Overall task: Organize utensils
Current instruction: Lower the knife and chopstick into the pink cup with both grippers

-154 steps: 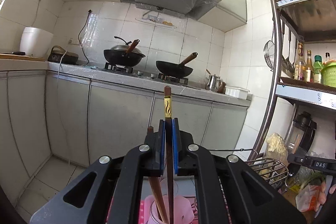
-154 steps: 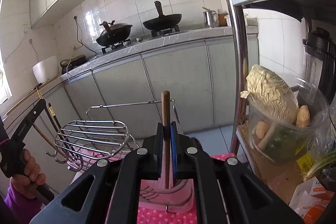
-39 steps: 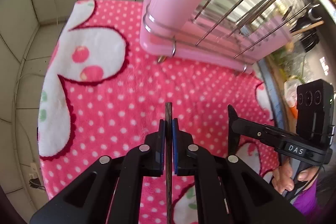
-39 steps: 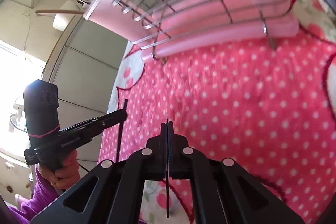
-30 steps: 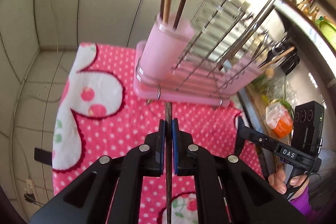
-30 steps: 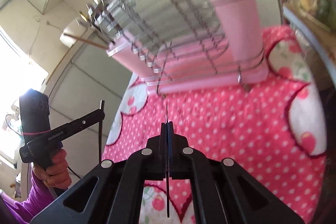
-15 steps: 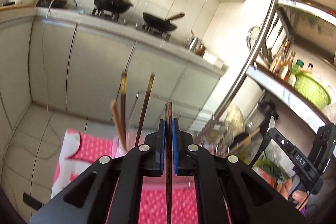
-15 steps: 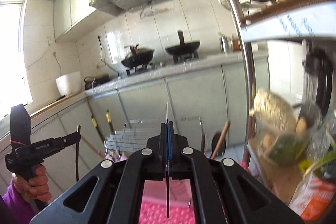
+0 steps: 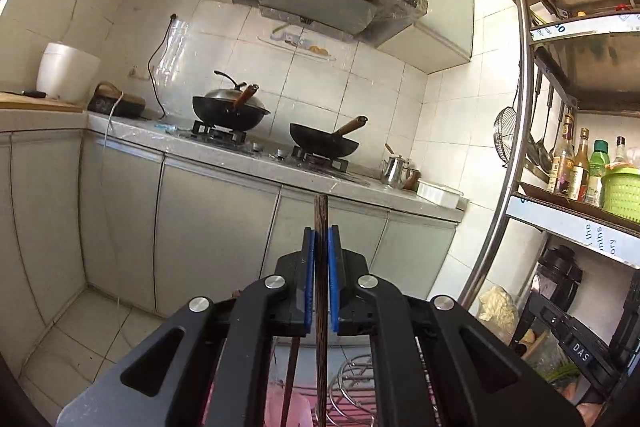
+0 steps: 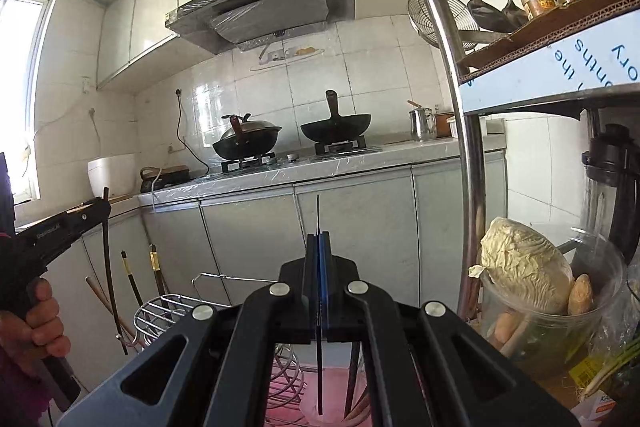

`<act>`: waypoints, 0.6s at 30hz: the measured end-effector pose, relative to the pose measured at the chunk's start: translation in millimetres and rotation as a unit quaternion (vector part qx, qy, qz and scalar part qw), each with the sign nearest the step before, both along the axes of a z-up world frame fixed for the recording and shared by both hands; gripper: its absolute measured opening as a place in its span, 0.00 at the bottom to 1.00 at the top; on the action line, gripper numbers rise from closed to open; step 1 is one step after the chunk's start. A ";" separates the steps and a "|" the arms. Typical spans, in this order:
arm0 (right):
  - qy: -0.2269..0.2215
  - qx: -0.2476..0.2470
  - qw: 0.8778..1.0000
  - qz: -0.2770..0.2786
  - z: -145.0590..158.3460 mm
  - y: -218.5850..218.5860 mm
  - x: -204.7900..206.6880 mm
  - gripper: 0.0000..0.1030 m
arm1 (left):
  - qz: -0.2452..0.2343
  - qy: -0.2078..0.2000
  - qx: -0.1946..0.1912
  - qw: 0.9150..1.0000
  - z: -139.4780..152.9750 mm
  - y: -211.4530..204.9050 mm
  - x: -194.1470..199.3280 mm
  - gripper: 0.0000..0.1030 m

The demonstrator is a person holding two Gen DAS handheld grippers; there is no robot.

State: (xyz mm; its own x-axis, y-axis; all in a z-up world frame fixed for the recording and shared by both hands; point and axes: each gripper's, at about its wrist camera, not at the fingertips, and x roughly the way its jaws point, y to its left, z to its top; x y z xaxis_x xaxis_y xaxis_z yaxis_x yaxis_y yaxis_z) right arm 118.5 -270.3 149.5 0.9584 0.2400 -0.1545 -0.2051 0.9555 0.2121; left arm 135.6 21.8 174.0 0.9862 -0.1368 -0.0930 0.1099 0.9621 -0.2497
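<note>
Each hand-held gripper — left (image 9: 319, 267), right (image 10: 319, 269) — pinching a chopstick (image 9: 321, 291)

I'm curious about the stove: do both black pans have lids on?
No: the left wok wears a domed lid, while the right wok sits open.

Both grippers, left (image 9: 319, 239) and right (image 10: 319, 247), point level (fingers clamped).

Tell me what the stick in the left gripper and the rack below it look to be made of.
The chopstick clamped in the left gripper looks like dark wood with a matte finish: brown streaks like grain run along its length, though lacquered bamboo is possible. The dish rack looks like bright chromed or stainless wire: thin silver rods with glints. Its pink parts below seem plastic.
</note>
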 end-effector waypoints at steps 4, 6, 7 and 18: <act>-0.006 -0.012 1.000 -0.002 -12.0 7.9 4.8 0.01 | 0.021 -0.018 0.026 0.999 -13.1 -5.8 8.8 0.05; -0.007 -0.019 1.000 -0.005 -18.4 10.9 5.1 0.01 | 0.027 -0.018 0.032 0.999 -21.5 -7.4 14.1 0.05; -0.006 -0.023 1.000 -0.005 -20.8 12.6 5.5 0.01 | 0.028 -0.018 0.036 0.999 -25.5 -8.8 16.2 0.05; 0.031 -0.013 0.999 0.006 -46.7 13.7 -1.2 0.01 | 0.034 -0.057 0.092 0.994 -53.2 -29.7 -1.4 0.05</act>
State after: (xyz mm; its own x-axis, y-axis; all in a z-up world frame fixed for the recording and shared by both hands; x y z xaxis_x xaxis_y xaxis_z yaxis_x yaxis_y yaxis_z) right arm 117.3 -256.6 102.9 0.9437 0.2465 -0.2205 -0.2039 0.9585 0.1992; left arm 134.2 -7.8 120.8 0.9981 -0.0609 0.0025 0.0610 0.9964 -0.0582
